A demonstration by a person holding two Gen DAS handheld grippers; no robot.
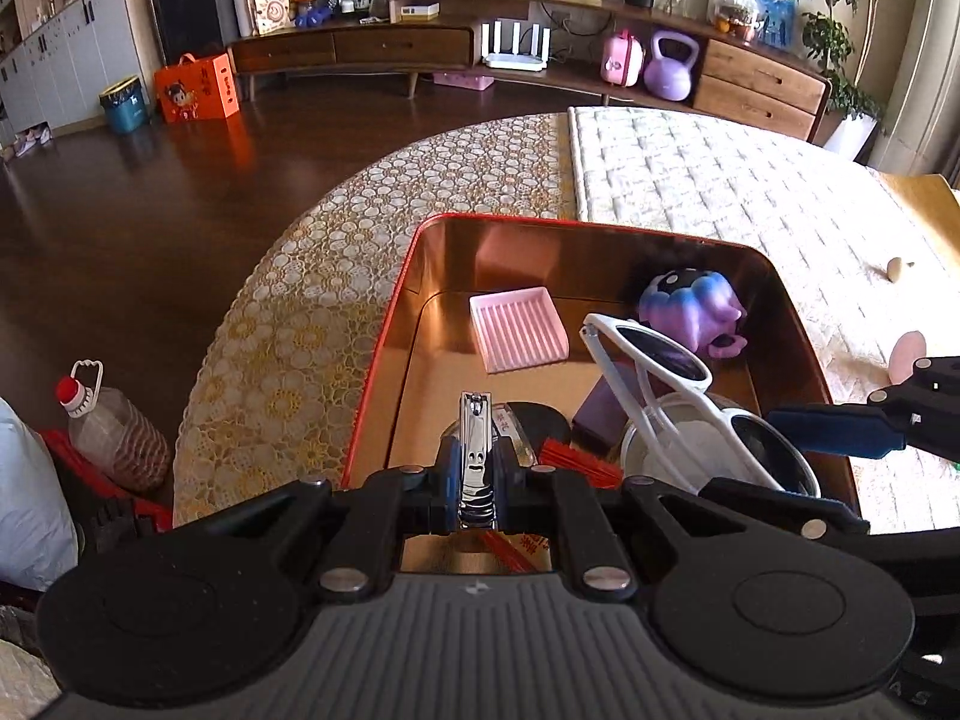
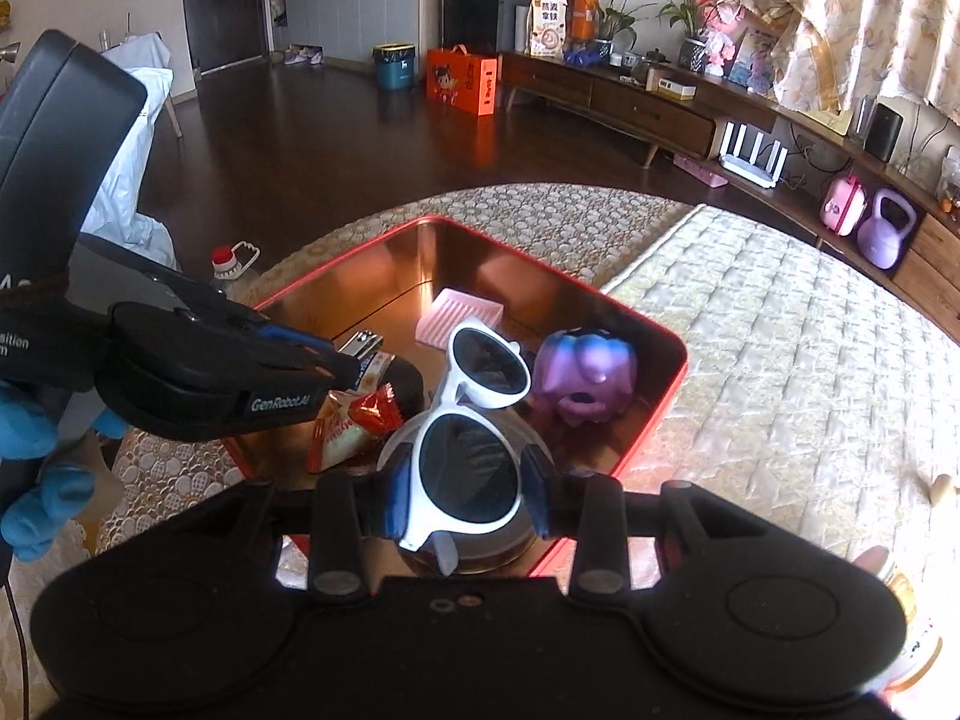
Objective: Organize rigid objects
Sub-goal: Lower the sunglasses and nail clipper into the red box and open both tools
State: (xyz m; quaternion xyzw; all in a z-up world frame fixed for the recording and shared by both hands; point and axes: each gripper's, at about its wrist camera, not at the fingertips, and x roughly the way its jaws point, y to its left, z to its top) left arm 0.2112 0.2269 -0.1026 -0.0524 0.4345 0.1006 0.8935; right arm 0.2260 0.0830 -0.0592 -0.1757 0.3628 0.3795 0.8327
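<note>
A red tin box (image 1: 384, 324) with a coppery inside sits on the table; it also shows in the right wrist view (image 2: 654, 426). My left gripper (image 1: 477, 480) is shut on a silver nail clipper (image 1: 476, 450) and holds it over the box's near side. My right gripper (image 2: 468, 492) is shut on white sunglasses (image 2: 468, 462) above the box; they also show in the left wrist view (image 1: 654, 372). Inside the box lie a pink ridged tray (image 1: 519, 327), a purple toy (image 1: 696, 306), a red snack packet (image 2: 360, 420) and a dark round object.
The table carries a lace cloth (image 1: 288, 360) and a quilted white mat (image 1: 750, 192). An oil bottle (image 1: 114, 426) stands on the floor at the left. A small wooden top (image 1: 897, 269) lies on the mat at the right. A TV cabinet (image 1: 420, 48) runs along the far wall.
</note>
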